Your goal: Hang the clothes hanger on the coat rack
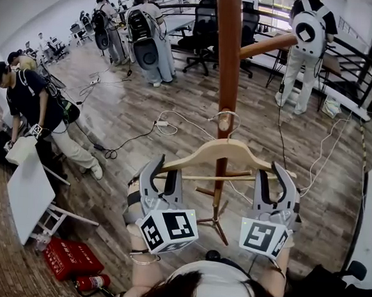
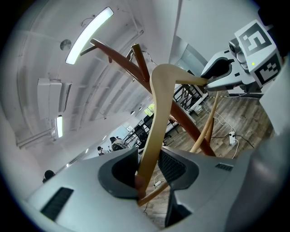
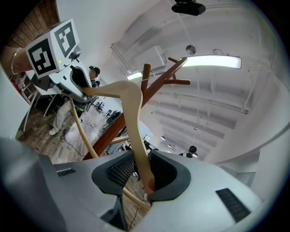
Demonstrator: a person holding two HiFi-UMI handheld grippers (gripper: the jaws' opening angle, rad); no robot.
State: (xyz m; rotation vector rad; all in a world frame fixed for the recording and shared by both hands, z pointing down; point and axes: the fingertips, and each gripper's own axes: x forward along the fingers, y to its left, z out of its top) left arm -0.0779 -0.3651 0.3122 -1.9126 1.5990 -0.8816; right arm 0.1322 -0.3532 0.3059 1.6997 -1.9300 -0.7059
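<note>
1. Wooden clothes hanger (image 1: 195,155) is held level in the air above the wood floor (image 1: 177,99), directly in front of the coat rack (image 1: 226,64) pole.
2. Left tongs (image 2: 149,167) pinch the hanger's left end, with both pads pressed on the wood.
3. Right tongs (image 3: 141,171) pinch the right end the same way.
4. Wire hook (image 1: 232,121) sits at the pole beside a round peg end (image 1: 224,122). Cannot tell whether it is seated on it.

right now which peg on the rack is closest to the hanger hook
The short peg facing the camera, just above the hanger; the wire hook curls right beside its round end. The long peg angling right sits far higher up the pole.
</note>
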